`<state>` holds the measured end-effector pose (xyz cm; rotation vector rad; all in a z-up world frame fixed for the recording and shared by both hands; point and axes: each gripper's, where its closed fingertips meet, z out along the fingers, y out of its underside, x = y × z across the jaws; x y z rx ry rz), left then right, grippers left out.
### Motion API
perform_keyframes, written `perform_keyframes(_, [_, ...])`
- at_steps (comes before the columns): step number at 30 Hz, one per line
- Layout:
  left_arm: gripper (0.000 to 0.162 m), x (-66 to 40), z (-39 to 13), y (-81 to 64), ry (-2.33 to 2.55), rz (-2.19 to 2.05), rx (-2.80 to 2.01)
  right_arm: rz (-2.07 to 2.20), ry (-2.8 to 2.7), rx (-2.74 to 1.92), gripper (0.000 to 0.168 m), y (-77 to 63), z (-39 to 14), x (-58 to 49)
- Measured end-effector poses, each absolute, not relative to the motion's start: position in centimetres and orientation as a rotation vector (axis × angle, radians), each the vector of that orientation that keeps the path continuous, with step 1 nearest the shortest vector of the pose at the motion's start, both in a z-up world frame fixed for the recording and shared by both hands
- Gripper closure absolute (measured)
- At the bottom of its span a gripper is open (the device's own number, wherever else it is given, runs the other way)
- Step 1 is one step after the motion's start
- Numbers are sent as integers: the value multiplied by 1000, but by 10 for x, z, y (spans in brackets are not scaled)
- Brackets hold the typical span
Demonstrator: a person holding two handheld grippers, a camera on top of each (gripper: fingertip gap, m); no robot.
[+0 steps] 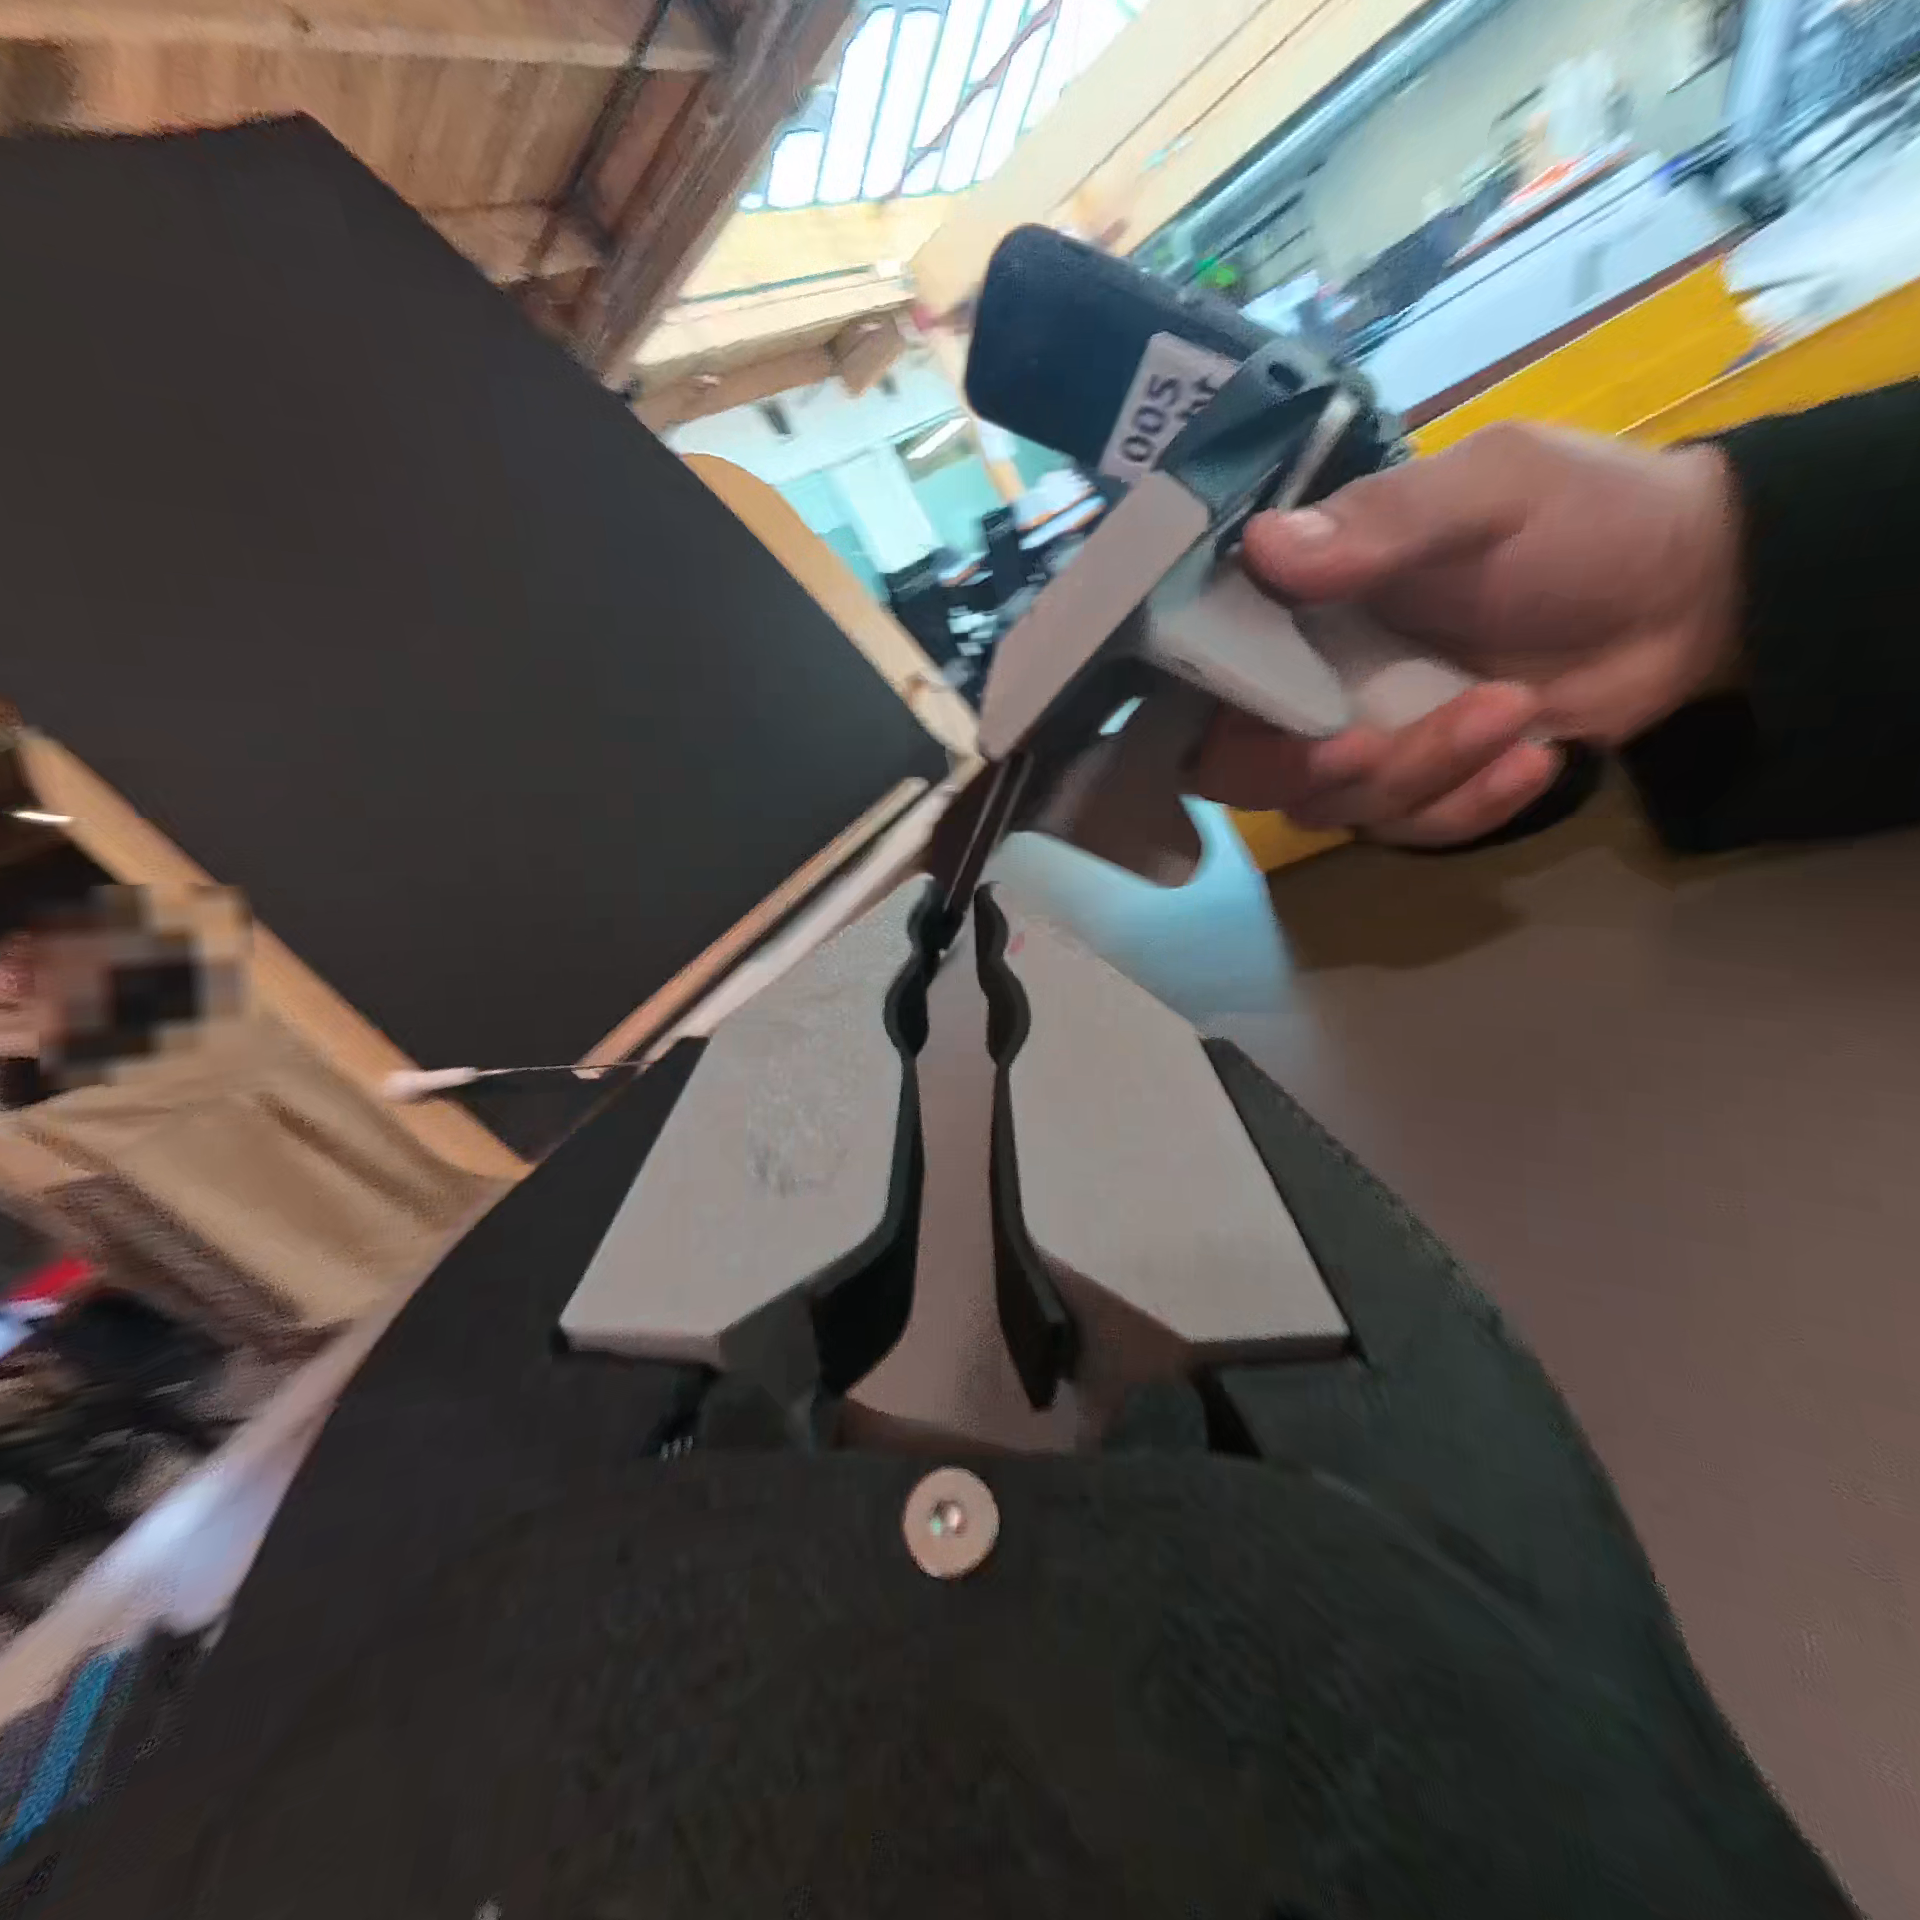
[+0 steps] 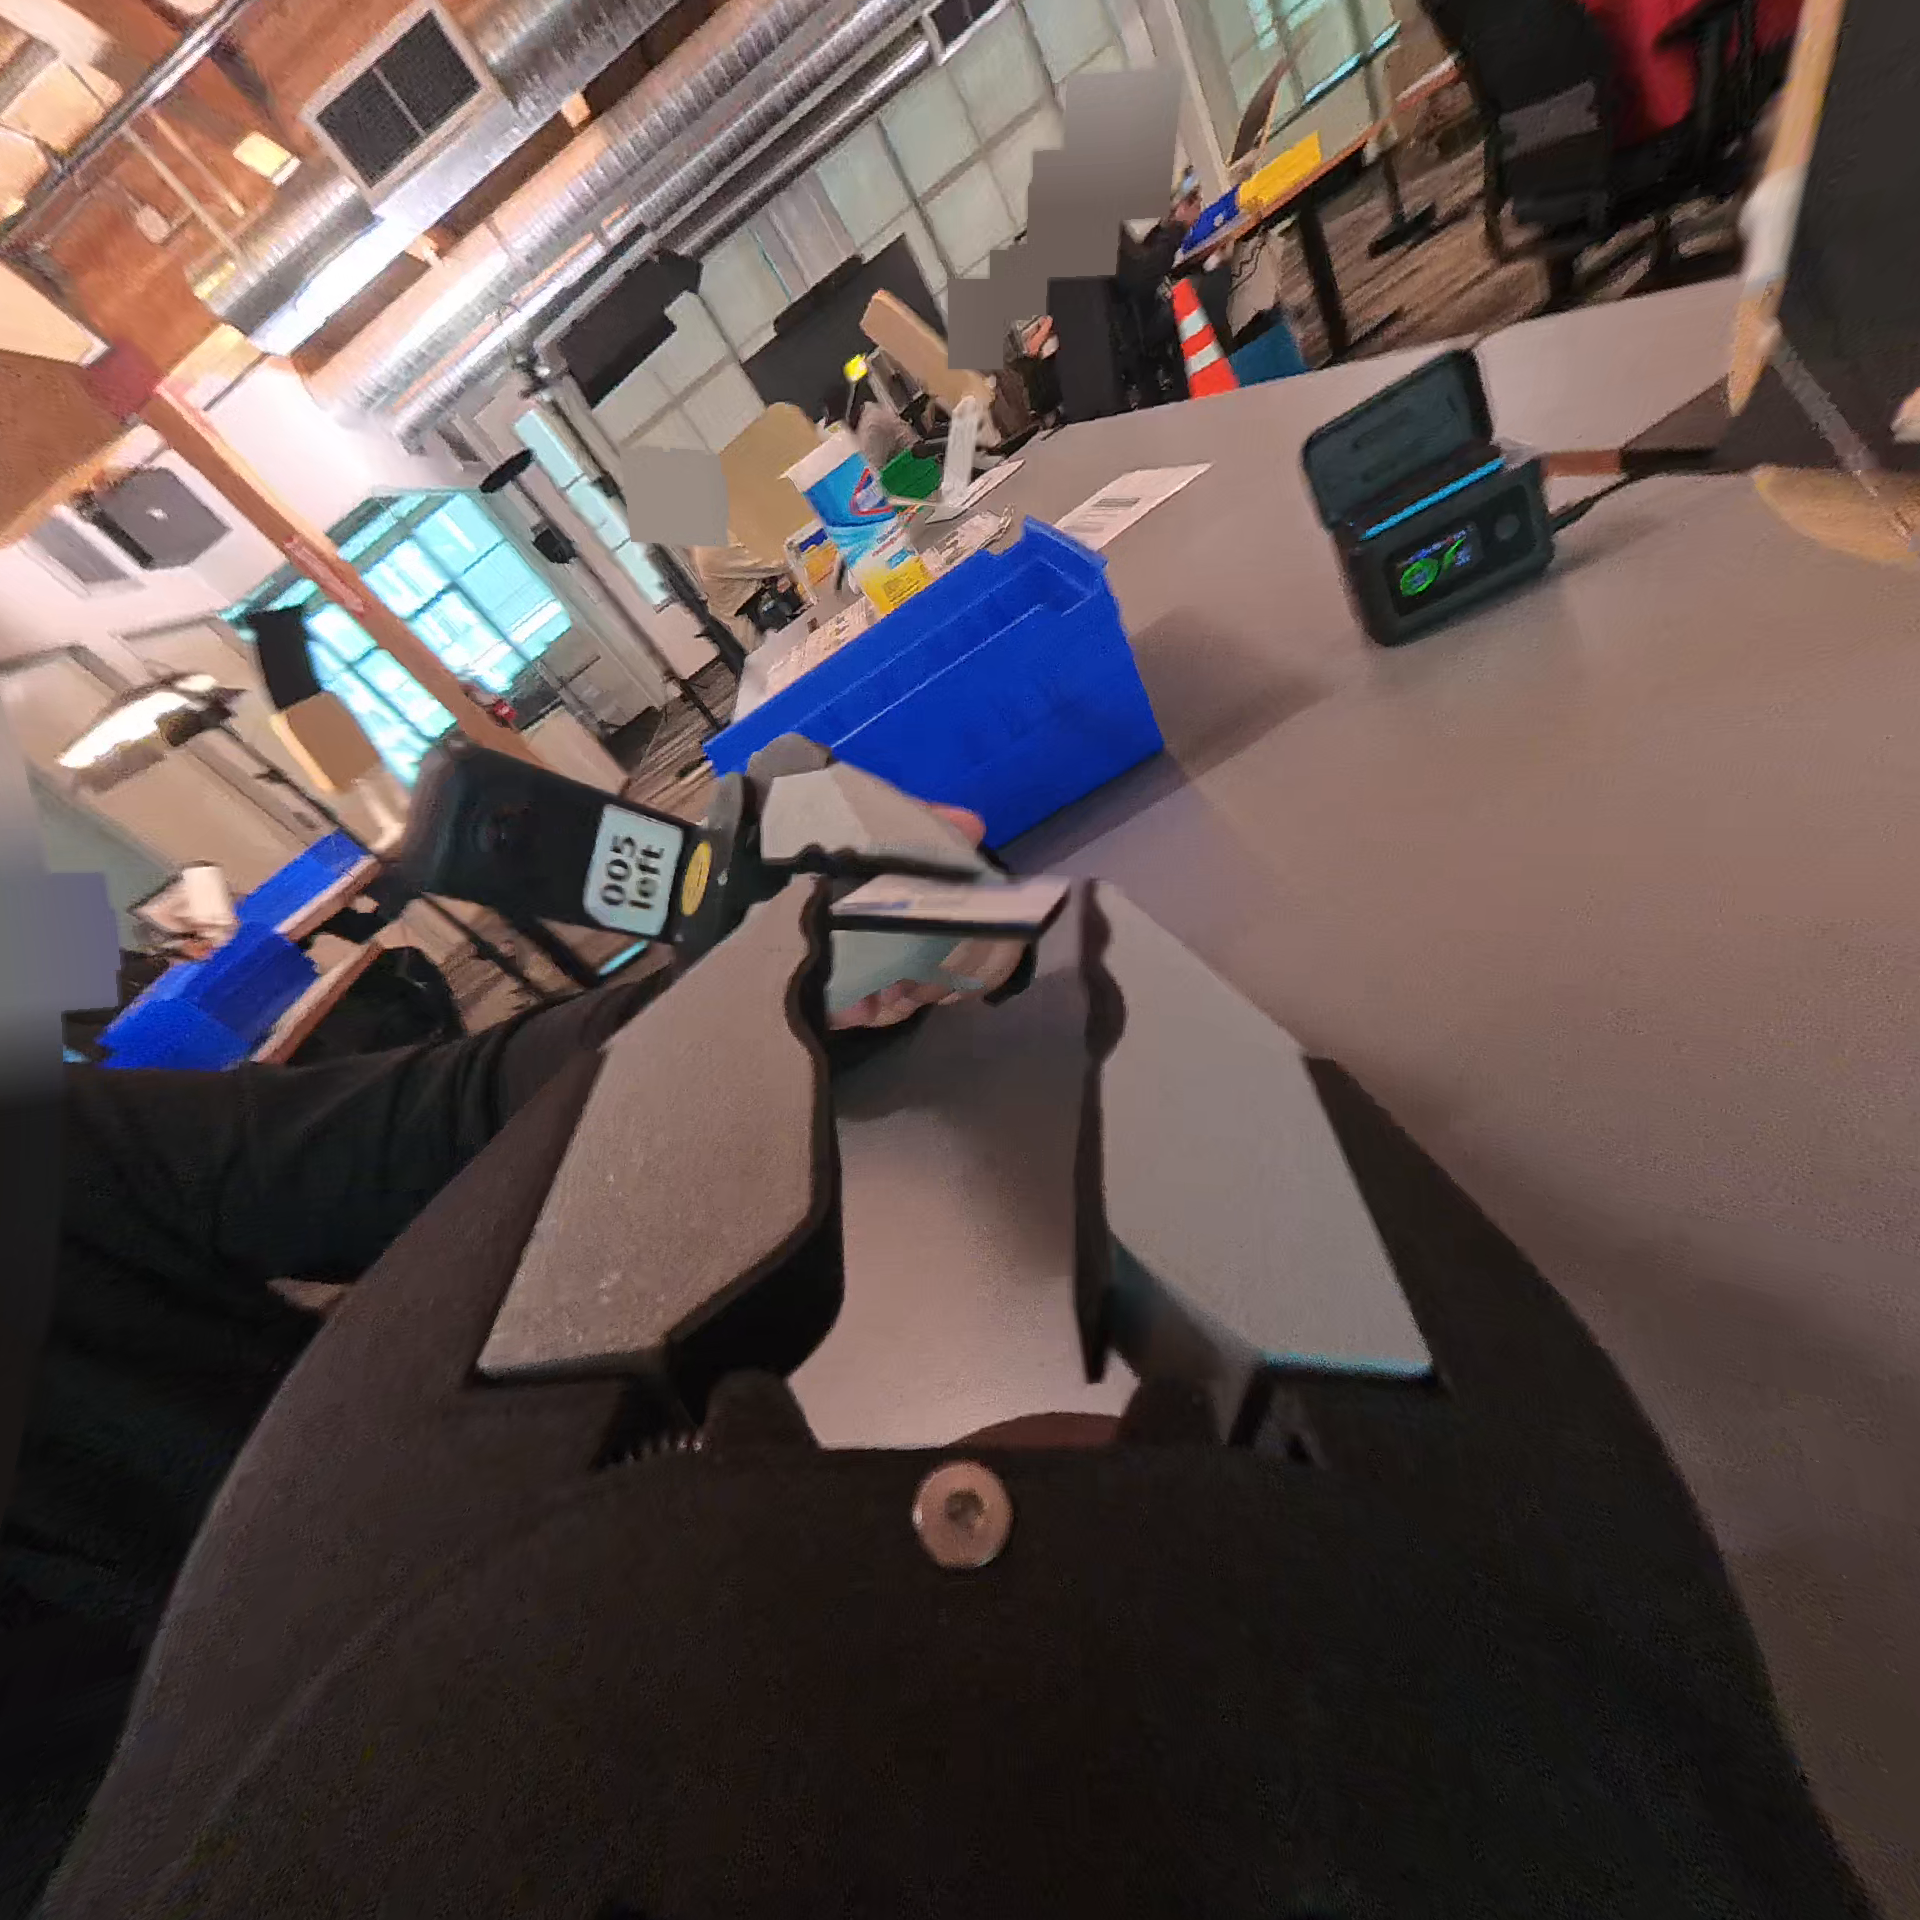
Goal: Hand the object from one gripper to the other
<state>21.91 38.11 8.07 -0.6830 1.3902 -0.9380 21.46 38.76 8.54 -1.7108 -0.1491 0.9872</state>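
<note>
My left gripper [image 1: 961,914] has its fingers drawn almost together on the near edge of a thin flat card [image 2: 935,904], light-faced with a blue strip along one side. From the left wrist view the card shows only as a dark sliver, edge-on, running from my left tips up and to the right. I read that as a pinch across the card's thickness, though a slim gap shows beside it, so I cannot vouch for how firm the hold is.

My right gripper [image 2: 953,914] is spread wide, one fingertip at each side of the card's far end, neither clearly pressing. I judge that is deliberate: the opening is set to the card's width so the fingers can close on its edges while the left one carries it.

The card hangs in the air above the grey table [image 2: 1455,831], touching nothing below, with a blue bin [image 2: 966,665] farther off. Both grippers are tilted toward each other so their tips meet at the card. The handover looks about halfway, with the right-hand squeeze not yet made
</note>
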Motion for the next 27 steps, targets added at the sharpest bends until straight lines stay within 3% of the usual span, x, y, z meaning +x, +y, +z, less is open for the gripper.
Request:
perform_keyframes(3, [162, 218, 79, 375, 1413, -1073, -729, 837, -196, -1663, 107, 390, 90, 220])
perform_keyframes(16, [162, 220, 74, 377, 1432, -1068, -751, 769, -295, -1708, 112, 390, 79, 212])
perform_keyframes(24, [160, 221, 72, 370, 1453, -1159, -769, 723, -397, -1669, 147, 383, 86, 207])
perform_keyframes(27, [145, 225, 70, 376, 1433, -1157, -833, 555, -432, -1669, 167, 385, 89, 210])
